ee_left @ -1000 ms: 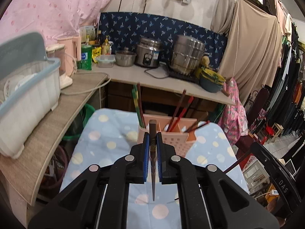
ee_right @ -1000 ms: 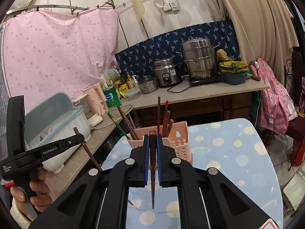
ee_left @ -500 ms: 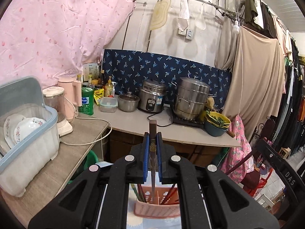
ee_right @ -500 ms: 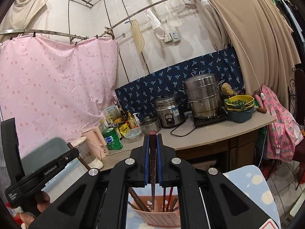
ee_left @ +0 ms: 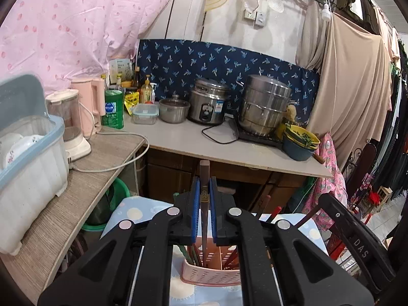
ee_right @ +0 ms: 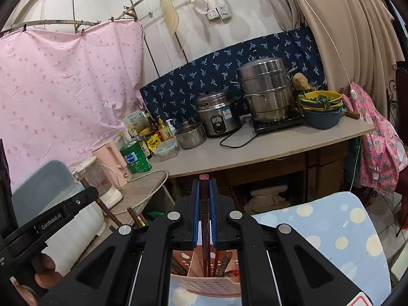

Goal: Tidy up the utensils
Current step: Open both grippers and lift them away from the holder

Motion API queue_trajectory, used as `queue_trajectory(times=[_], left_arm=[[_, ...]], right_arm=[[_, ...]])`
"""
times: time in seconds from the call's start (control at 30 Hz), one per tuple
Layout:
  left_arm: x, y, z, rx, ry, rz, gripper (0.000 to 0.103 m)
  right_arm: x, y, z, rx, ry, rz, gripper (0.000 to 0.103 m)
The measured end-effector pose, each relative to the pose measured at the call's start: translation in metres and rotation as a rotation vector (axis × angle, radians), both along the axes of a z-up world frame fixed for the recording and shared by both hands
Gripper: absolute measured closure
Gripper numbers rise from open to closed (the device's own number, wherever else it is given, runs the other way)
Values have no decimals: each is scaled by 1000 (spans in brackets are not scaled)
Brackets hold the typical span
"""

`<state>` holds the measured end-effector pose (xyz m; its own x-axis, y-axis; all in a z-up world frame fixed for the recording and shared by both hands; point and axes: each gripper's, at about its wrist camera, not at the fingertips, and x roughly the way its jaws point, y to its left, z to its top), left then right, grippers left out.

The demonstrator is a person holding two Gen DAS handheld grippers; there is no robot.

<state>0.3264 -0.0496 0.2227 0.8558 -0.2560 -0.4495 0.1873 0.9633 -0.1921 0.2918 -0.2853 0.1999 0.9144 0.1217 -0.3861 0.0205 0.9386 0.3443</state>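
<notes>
My left gripper (ee_left: 204,199) is shut on a dark brown chopstick (ee_left: 204,178) held upright, its lower end reaching into the pink slotted utensil holder (ee_left: 211,274) below. My right gripper (ee_right: 204,204) is shut on a reddish-brown chopstick (ee_right: 204,191), also upright, its lower end inside the same pink holder (ee_right: 204,284). Several red and brown chopsticks stand in the holder. The holder sits on a blue spotted table (ee_right: 331,232). The left gripper's body (ee_right: 51,219) shows at the left of the right wrist view.
A wooden side shelf (ee_left: 76,191) at left carries a white dish box (ee_left: 28,160) and a blender (ee_left: 68,125). A counter (ee_left: 216,140) behind holds a rice cooker (ee_left: 207,104), steel steamer pot (ee_left: 265,107), bottles and bowls (ee_left: 301,142). Clothes hang at right.
Both grippers have come down over the holder. The chopstick tips now reach into it, and the views have dropped slightly towards the counter.
</notes>
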Motion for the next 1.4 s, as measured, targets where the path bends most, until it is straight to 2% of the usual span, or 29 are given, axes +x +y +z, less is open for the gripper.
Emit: queue_trajectory(times=[0.23,0.3,0.7,0.77,1.07,1.23,1.4], left_arm=[[0,-4,-12,14,16,-11,95],[-2,-5,-14,18,18,-14,95],[-16,-6,-16,41,10,-18,89],[-20,-5,-17,49,9,-16,85],[-39,-1,-22,68,16,-16,84],[-51,1,-22,79,10,-12,77],[-63,2,-23,90,9,-14,76]], right_arm=[[5,3,-13,-19,44,10,95],[3,3,-13,-22,39,2,90],[-16,2,-9,-50,29,2,85],[-21,3,-8,-51,27,2,84],[-52,7,-12,-82,22,-6,80],[-67,8,-12,-83,26,-8,80],[-80,11,-12,-100,28,-8,80]])
